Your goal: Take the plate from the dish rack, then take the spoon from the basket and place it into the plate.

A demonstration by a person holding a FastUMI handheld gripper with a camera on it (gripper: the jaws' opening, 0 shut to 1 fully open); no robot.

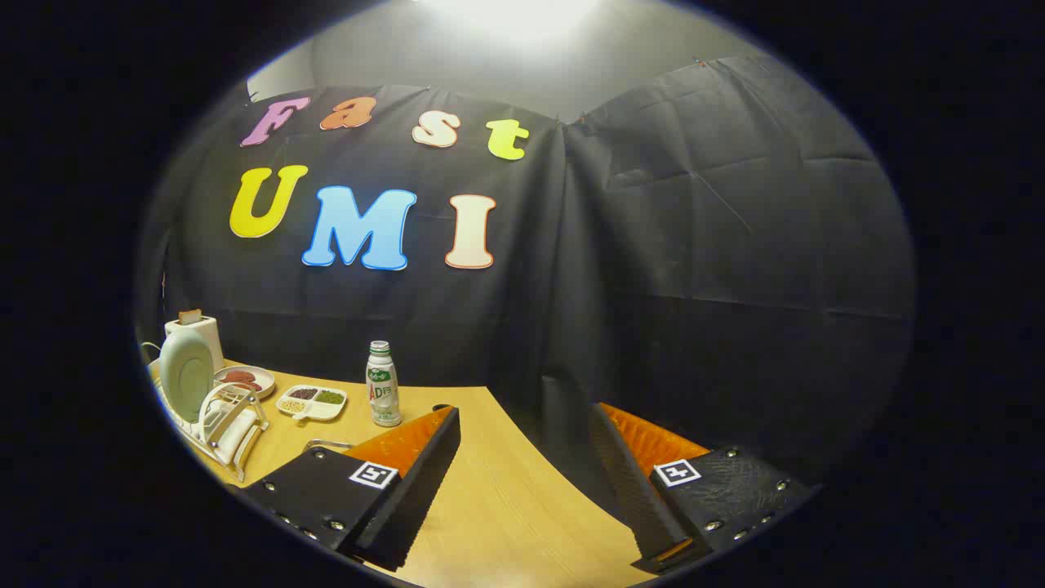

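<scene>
Gripper view is showing the gripper [522, 482] hanging with its fingers spread wide apart and holding nothing above the wooden table [506, 506], so the approach should be swinging toward ten o'clock, where the pale plate [184, 374] is standing on edge in the white dish rack [224, 429]. Past the rack, a round dish [245, 380] is holding something reddish, a divided tray [312, 402] is carrying dark, green and pale helpings, possibly beans, and a bottle [383, 384] is standing at eleven o'clock.
</scene>
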